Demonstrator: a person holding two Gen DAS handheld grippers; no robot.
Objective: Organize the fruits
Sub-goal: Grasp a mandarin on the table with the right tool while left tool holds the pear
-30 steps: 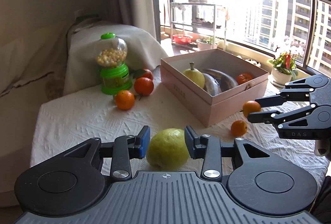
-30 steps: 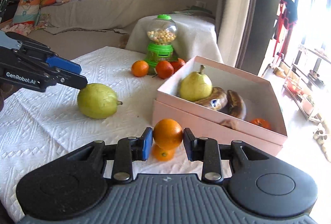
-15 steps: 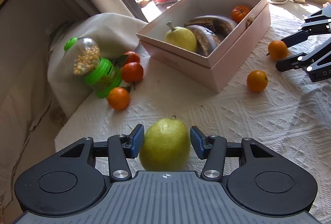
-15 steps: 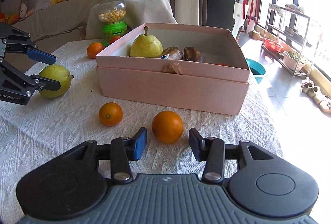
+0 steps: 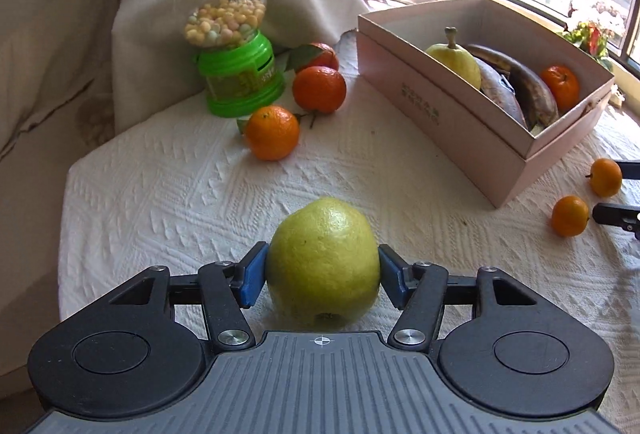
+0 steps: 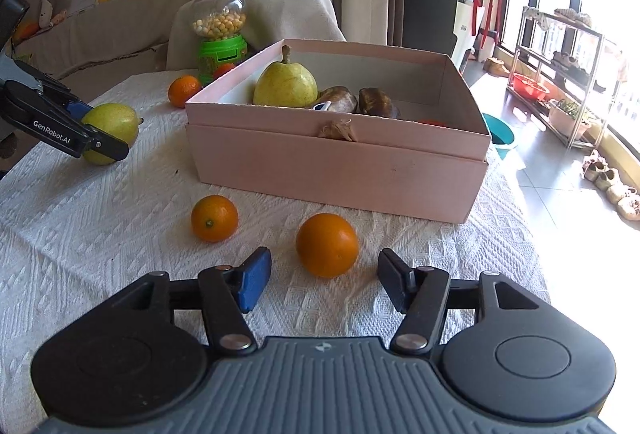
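Plainly left gripper pinches green pear; right gripper spread — box hides tangerine

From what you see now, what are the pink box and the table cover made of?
Pink box: seems matte cardboard, with thin straight walls and sharp folded edges. Table cover: seems white woven or quilted fabric, with a raised zigzag texture and soft wrinkles; paper cannot be excluded.

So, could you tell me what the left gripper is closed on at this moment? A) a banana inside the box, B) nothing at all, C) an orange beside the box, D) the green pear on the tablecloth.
D: in the left wrist view the left gripper has both blue pads pressed against the sides of the green pear, which sits on the tablecloth outside the pink box.
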